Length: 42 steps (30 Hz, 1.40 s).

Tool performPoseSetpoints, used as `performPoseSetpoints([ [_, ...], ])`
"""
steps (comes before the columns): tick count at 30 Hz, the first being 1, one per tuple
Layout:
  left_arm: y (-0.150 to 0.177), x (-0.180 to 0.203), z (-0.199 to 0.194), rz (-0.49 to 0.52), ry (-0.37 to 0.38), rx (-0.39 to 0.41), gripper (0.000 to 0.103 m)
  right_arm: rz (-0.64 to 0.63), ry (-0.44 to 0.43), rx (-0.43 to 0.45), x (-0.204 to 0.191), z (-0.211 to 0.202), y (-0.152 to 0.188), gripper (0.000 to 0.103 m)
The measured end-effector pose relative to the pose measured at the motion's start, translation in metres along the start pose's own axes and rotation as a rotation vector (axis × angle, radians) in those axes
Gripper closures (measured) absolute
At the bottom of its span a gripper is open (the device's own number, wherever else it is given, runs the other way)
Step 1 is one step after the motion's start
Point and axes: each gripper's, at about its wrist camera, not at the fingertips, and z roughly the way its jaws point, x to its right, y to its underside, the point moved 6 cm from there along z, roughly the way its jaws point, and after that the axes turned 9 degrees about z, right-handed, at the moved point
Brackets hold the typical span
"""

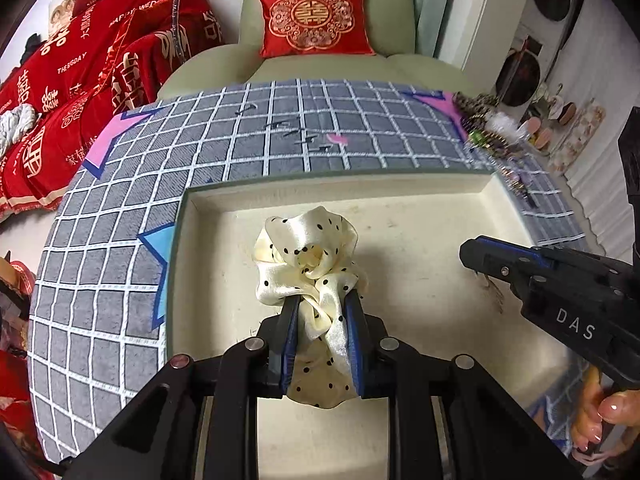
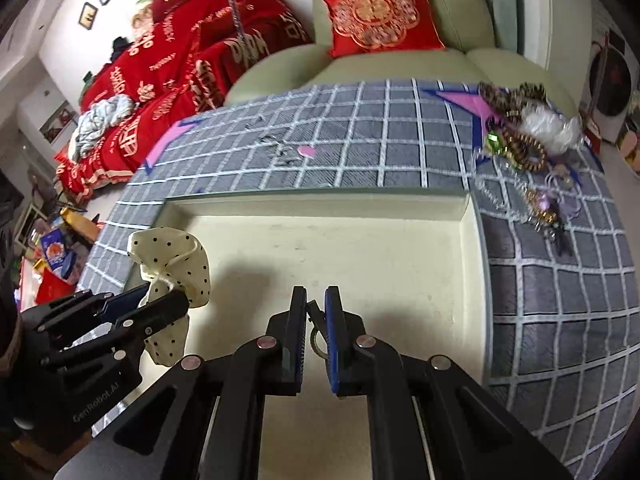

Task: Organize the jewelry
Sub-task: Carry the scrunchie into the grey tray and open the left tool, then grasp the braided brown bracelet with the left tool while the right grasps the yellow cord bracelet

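My left gripper is shut on a cream polka-dot scrunchie and holds it over the cream tray. It also shows at the left of the right wrist view, with the scrunchie near the tray's left rim. My right gripper is nearly shut on a small dark hair clip with a metal ring, above the tray floor. In the left wrist view the right gripper hovers over the tray's right side. A pile of jewelry lies on the cloth beyond the tray's right corner.
The tray sits on a grey checked cloth over a round table. Small dark clips and a pink piece lie on the cloth behind the tray. A green armchair with a red cushion stands behind.
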Motion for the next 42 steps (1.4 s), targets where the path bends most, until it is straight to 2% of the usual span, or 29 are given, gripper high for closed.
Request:
performPoseSetpoints([
  [7,0.003,-0.001,0.016,0.01,-0.033,-0.003,0.07,0.045,0.038,-0.018,0.015,0.023,0.007,0.093],
  [9,0.002,-0.002,0.016,0.02,-0.06,-0.001,0.049,0.048,0.034,-0.006,0.015,0.022,0.008,0.093],
  [10,0.002,-0.002,0.014,0.023,-0.083,0.004,0.032,0.049,0.031,-0.005,0.015,0.022,0.008,0.089],
  [11,0.001,-0.004,0.012,0.026,-0.11,0.016,0.03,0.054,0.031,-0.01,0.015,0.021,0.008,0.085],
  [13,0.0,-0.004,0.008,0.032,-0.139,0.02,0.03,0.072,0.029,-0.007,0.016,0.018,0.007,0.05],
  [14,-0.002,-0.004,0.007,0.033,-0.137,0.017,0.03,0.08,0.016,0.006,0.016,0.014,0.005,0.044],
  [18,-0.004,-0.003,-0.003,0.026,-0.133,0.032,0.03,0.116,-0.017,0.043,0.017,-0.003,-0.001,0.043],
  [19,-0.003,-0.002,-0.005,0.027,-0.133,0.033,0.022,0.137,-0.021,0.052,0.019,-0.009,-0.001,0.043],
  [20,-0.003,-0.002,-0.007,0.03,-0.135,0.031,0.0,0.15,-0.025,0.057,0.021,-0.013,-0.002,0.042],
  [22,-0.003,0.0,-0.013,0.035,-0.149,0.057,0.0,0.162,-0.023,0.067,0.022,-0.021,-0.002,0.041],
  [27,-0.001,0.005,-0.021,0.035,-0.136,0.048,0.0,0.162,-0.003,0.08,0.025,-0.036,0.004,0.041],
  [29,0.002,0.005,-0.029,0.033,-0.132,0.062,0.0,0.166,-0.008,0.083,0.025,-0.046,0.007,0.035],
  [31,0.007,0.005,-0.041,0.036,-0.128,0.079,0.0,0.164,-0.01,0.088,0.024,-0.055,0.012,0.021],
  [35,0.022,0.004,-0.065,0.018,-0.087,0.086,0.0,0.158,-0.024,0.109,0.019,-0.078,0.025,0.02],
  [37,0.033,0.003,-0.08,0.004,-0.07,0.087,0.0,0.167,-0.031,0.108,0.017,-0.089,0.034,0.008],
  [39,0.045,0.001,-0.095,-0.001,-0.077,0.099,0.0,0.171,-0.052,0.114,0.015,-0.099,0.042,0.0],
  [42,0.065,-0.004,-0.115,-0.017,-0.068,0.11,0.0,0.168,-0.069,0.131,0.011,-0.118,0.056,0.0],
])
